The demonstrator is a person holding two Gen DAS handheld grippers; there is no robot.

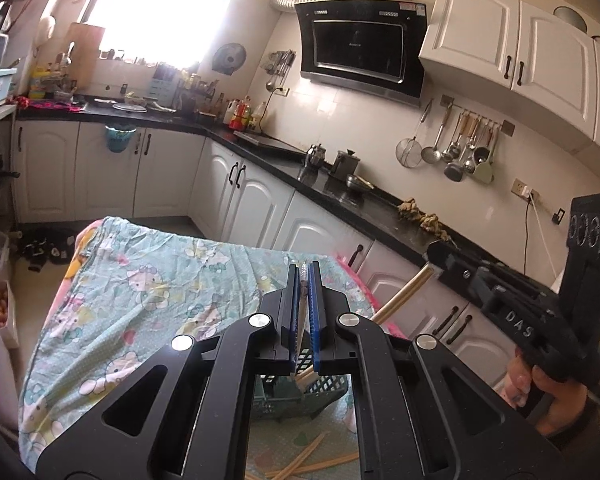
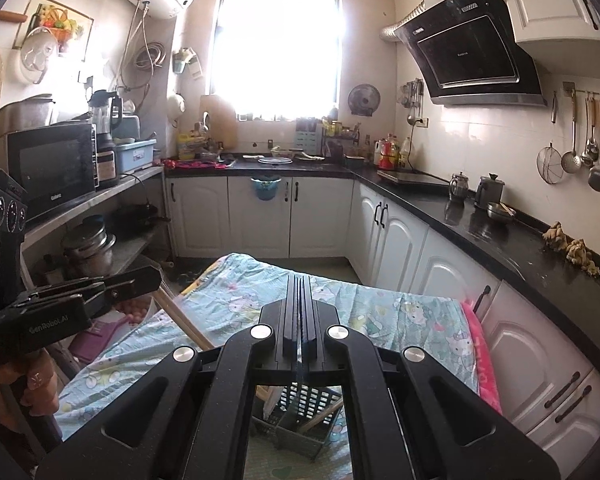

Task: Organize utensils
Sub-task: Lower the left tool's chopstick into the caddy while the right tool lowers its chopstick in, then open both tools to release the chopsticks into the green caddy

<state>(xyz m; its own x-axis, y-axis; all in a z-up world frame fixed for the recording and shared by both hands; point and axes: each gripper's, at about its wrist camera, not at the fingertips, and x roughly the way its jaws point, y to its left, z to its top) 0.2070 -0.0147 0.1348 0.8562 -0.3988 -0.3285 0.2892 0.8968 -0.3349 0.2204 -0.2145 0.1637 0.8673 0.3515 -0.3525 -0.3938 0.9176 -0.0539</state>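
Chopsticks (image 1: pixel 300 466), pale wooden sticks, lie loose on the desk (image 1: pixel 148 280), which wears a wrinkled mint cloth printed with cartoon cats. Just beyond them stands a dark plastic lattice basket (image 2: pixel 312 408) with compartments, a few sticks leaning in it. The left tongs (image 1: pixel 303 280), blue-padded, are closed on a thin silvery utensil (image 1: pixel 301 320). The right tongs (image 2: pixel 299 292) are likewise closed, with a thin bright strip (image 2: pixel 299 354) showing between the black jaws; from the left wrist view they grip a pale stick (image 1: pixel 404 290).
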